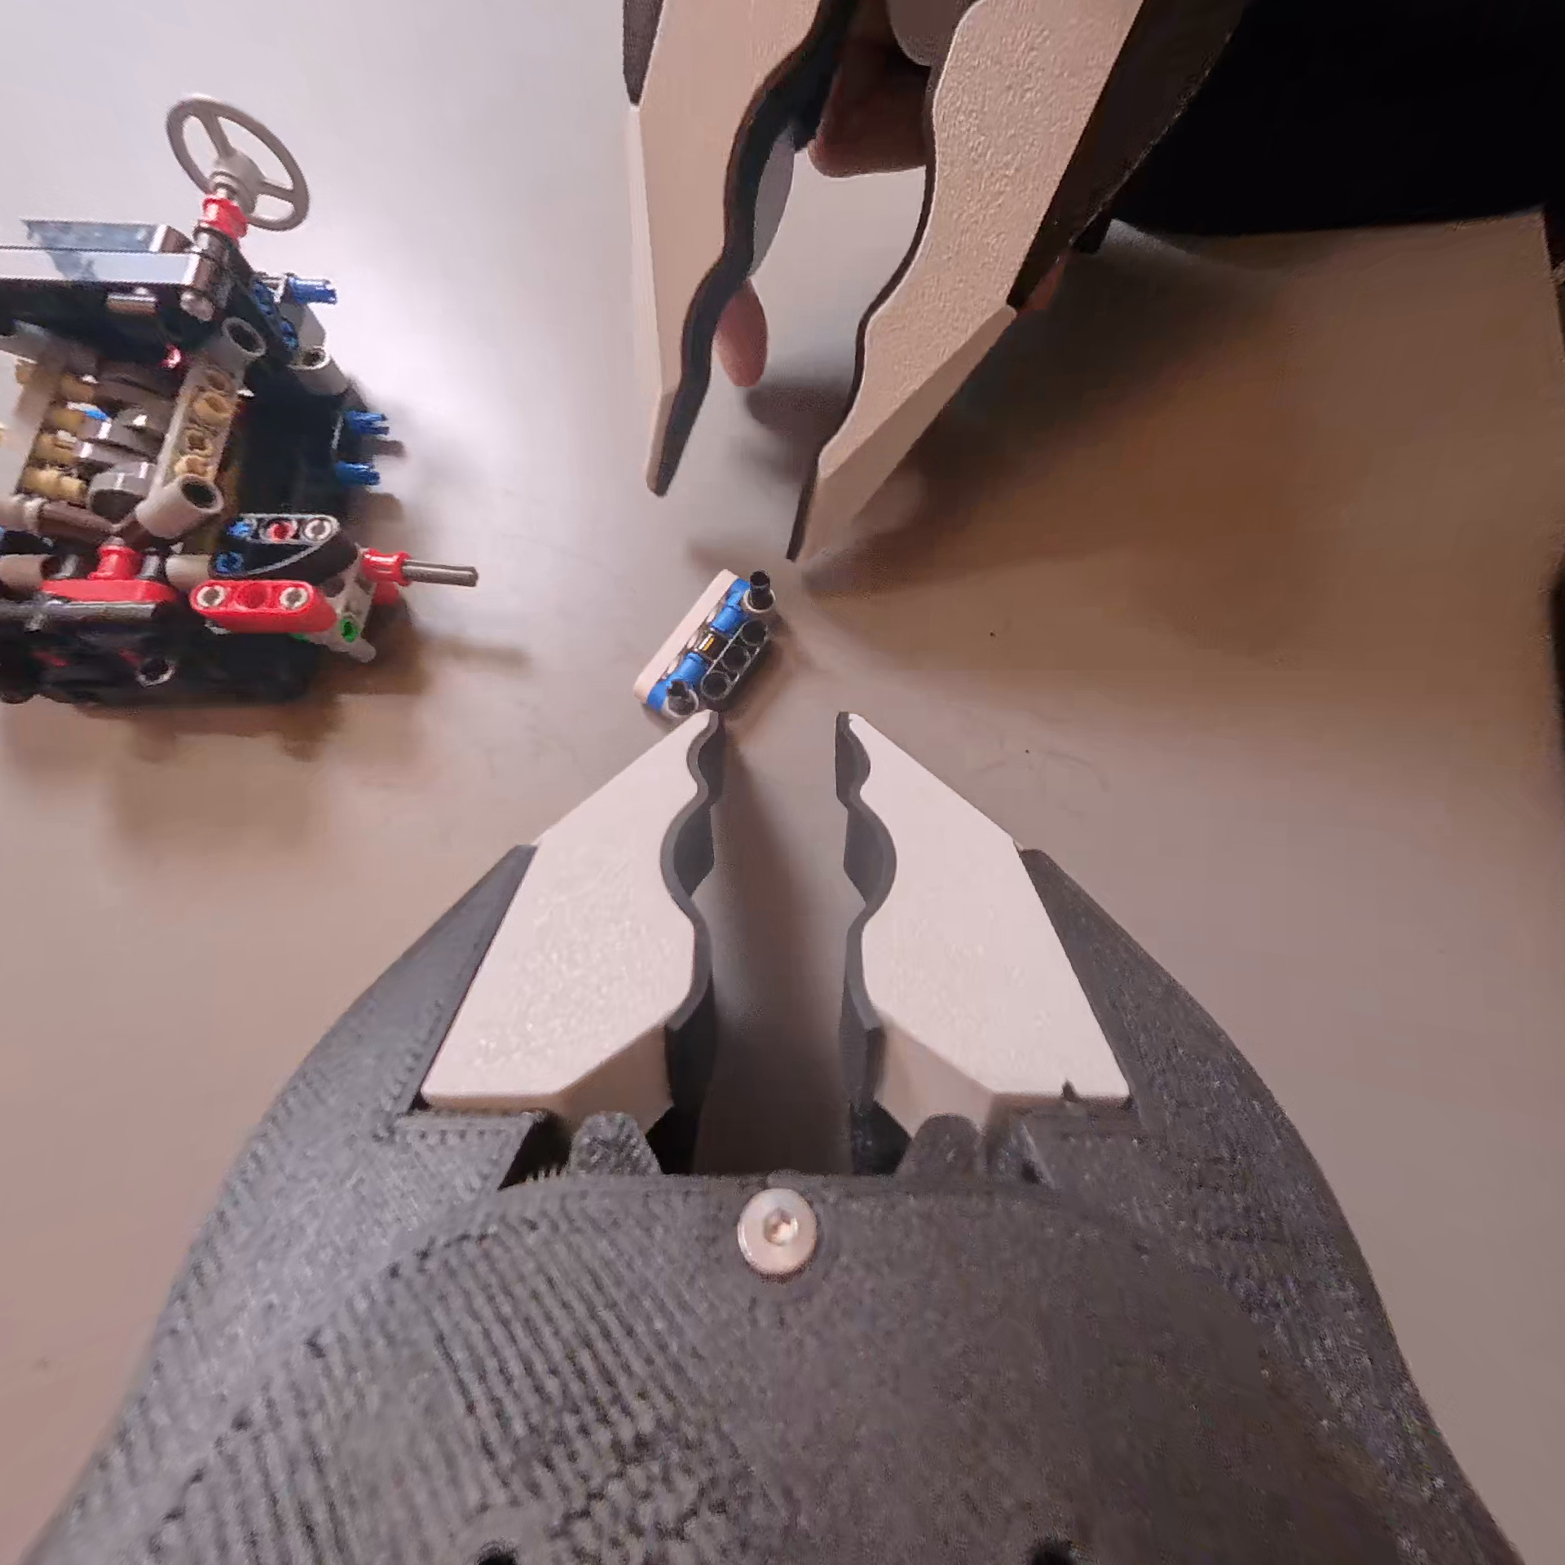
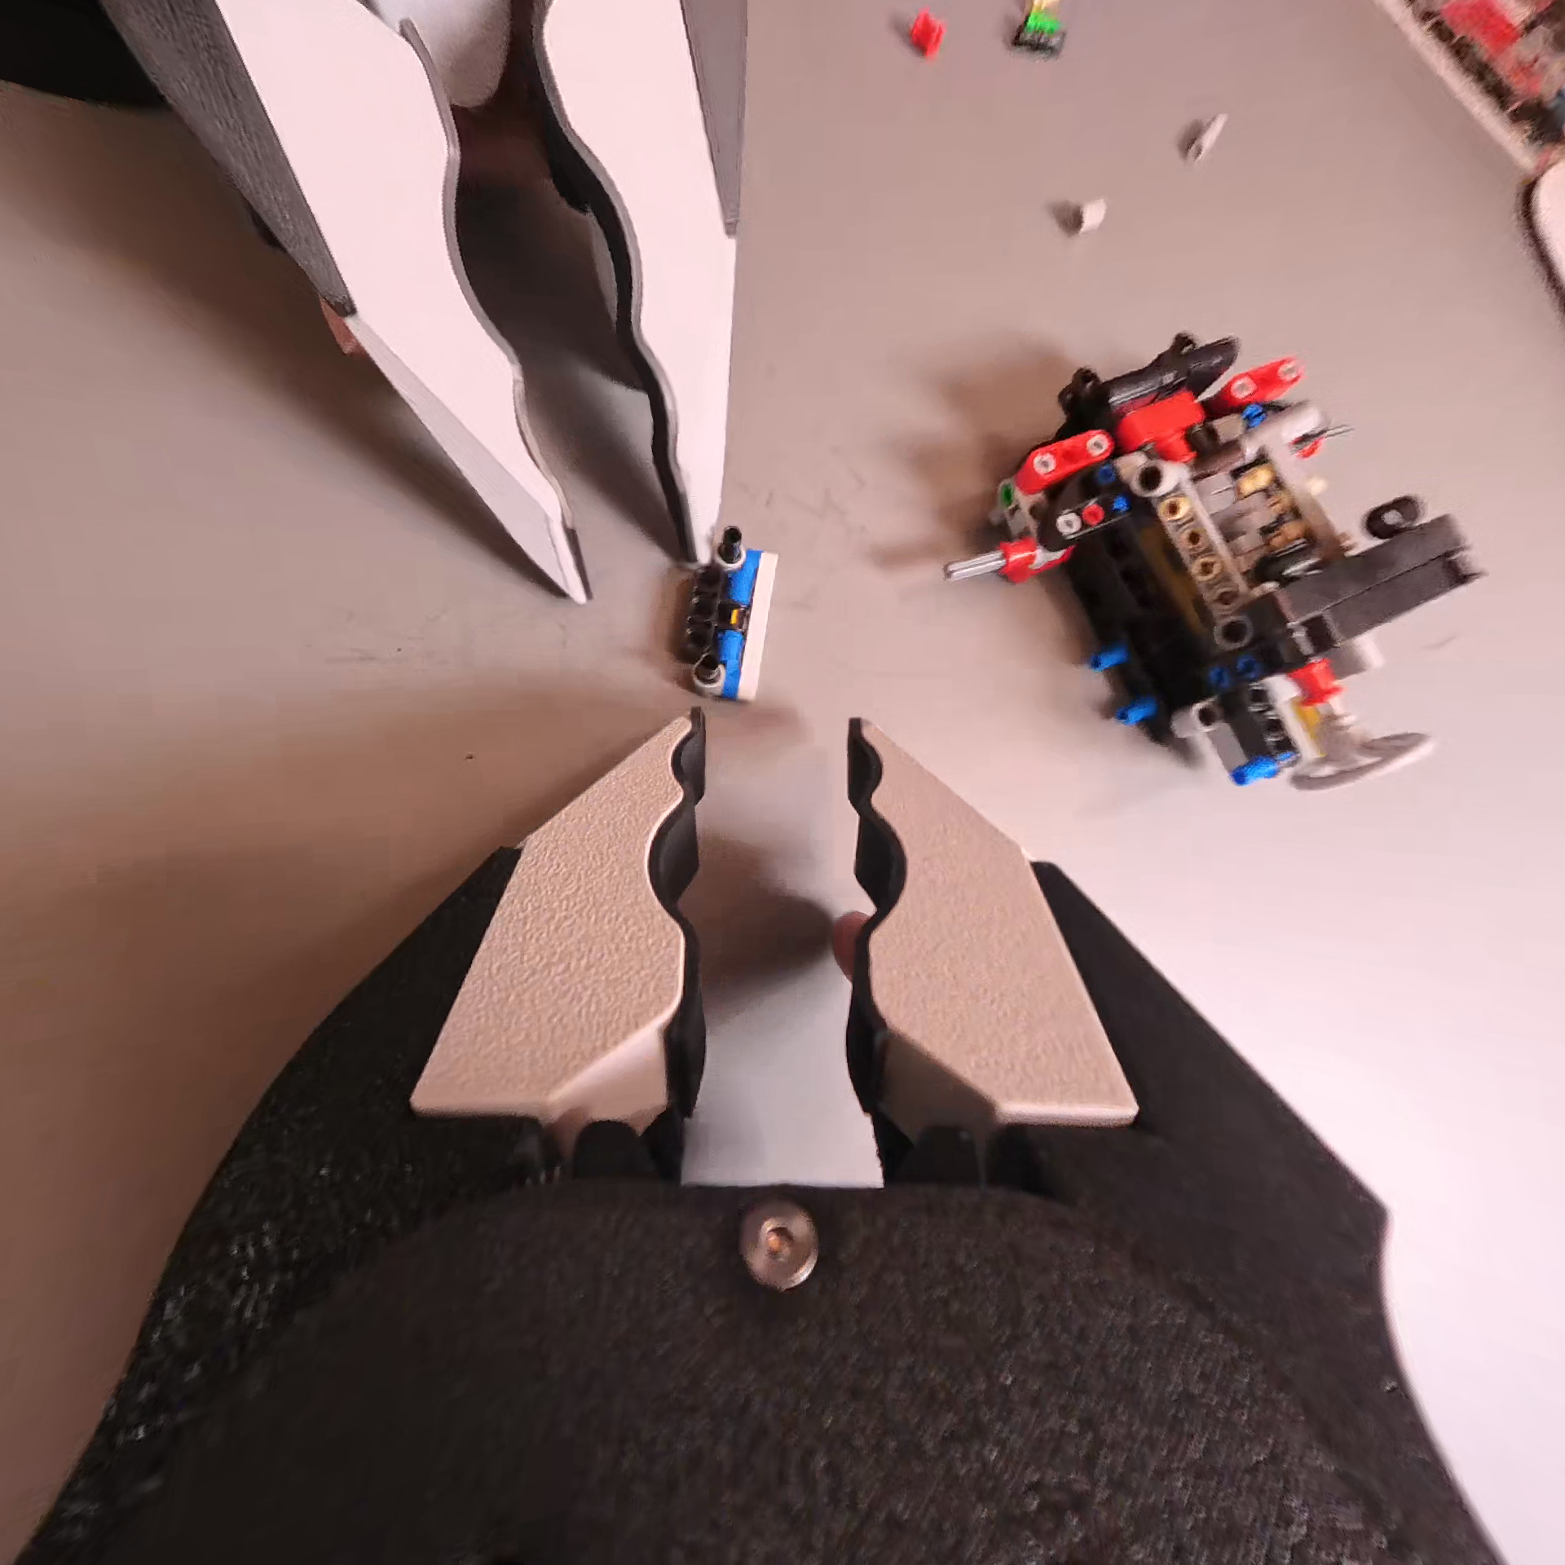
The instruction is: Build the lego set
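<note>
So the thing everything hinges on here is the little sub-assembly [image 1: 707, 648] lying flat on the table [image 1: 1186, 677], a short stack of white plate, blue beam and black beam with a black pin sticking out one end. It sits right between the two grippers, both of them pointing at it from opposite sides.

From the left gripper [image 1: 777, 718] it's just ahead of the tips and a bit off to the left, practically at the tip of that side's finger. Its long axis runs diagonally, pin end pointing up and away to the right. Jaws are spread with nothing in them.

In the right wrist view, the right gripper [image 2: 775, 722] also has the sub-assembly [image 2: 730, 622] just ahead and slightly left of centre, long axis running almost straight away from the tips. Jaws spread here too, empty. The left gripper's nearer finger comes down right by the pin end in this view, maybe touching it, can't really tell.

I'd say both are about equally close, the left maybe a hair nearer. For the right one the piece lies nearly in line with the fingers, so closing across its narrow width looks like the easy grab, after a small shift left.

The big car chassis build [image 2: 1219, 559] with the grey steering wheel sits well off to the side, untouched, with a few loose bits [image 2: 1080, 216] beyond it
</note>
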`<state>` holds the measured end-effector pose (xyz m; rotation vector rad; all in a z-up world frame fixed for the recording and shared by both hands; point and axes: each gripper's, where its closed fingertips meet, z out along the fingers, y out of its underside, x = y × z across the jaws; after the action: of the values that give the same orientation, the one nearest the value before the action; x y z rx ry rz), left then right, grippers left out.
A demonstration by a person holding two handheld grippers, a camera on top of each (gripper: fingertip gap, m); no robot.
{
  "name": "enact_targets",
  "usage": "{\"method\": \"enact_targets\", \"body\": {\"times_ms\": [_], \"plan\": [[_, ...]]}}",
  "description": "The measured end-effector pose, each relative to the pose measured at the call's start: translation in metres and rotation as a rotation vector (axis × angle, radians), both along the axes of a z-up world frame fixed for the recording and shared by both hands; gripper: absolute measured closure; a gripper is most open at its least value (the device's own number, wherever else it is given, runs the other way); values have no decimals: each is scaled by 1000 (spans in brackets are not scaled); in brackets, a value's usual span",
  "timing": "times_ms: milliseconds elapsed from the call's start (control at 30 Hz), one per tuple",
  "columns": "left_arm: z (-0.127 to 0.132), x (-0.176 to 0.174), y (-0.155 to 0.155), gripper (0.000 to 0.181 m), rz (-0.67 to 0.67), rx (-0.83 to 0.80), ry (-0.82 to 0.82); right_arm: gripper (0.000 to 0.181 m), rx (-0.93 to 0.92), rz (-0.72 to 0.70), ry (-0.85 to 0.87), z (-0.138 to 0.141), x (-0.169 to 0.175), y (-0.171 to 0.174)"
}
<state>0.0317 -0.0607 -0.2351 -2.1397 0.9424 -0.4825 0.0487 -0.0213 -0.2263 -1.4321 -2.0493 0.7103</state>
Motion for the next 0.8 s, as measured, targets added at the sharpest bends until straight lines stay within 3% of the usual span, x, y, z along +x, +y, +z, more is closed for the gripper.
{"method": "enact_targets", "body": {"times_ms": [233,367,533,667,800], "plan": [[1,-6,10,151,19,36,36,162,-37,65,-13,-3,-7,-26],[9,-21,15,150,81,49,-4,166,-95,181,48,6,-6,-52],[16,-30,18,149,157,32,-56,165,-141,103,168,26,-7,-24],[11,-13,17,130,153,-4,-63,160,-151,-5,241,37,-7,8],[2,-2,27,125,144,20,31,160,-147,-51,290,46,-10,18]]}}
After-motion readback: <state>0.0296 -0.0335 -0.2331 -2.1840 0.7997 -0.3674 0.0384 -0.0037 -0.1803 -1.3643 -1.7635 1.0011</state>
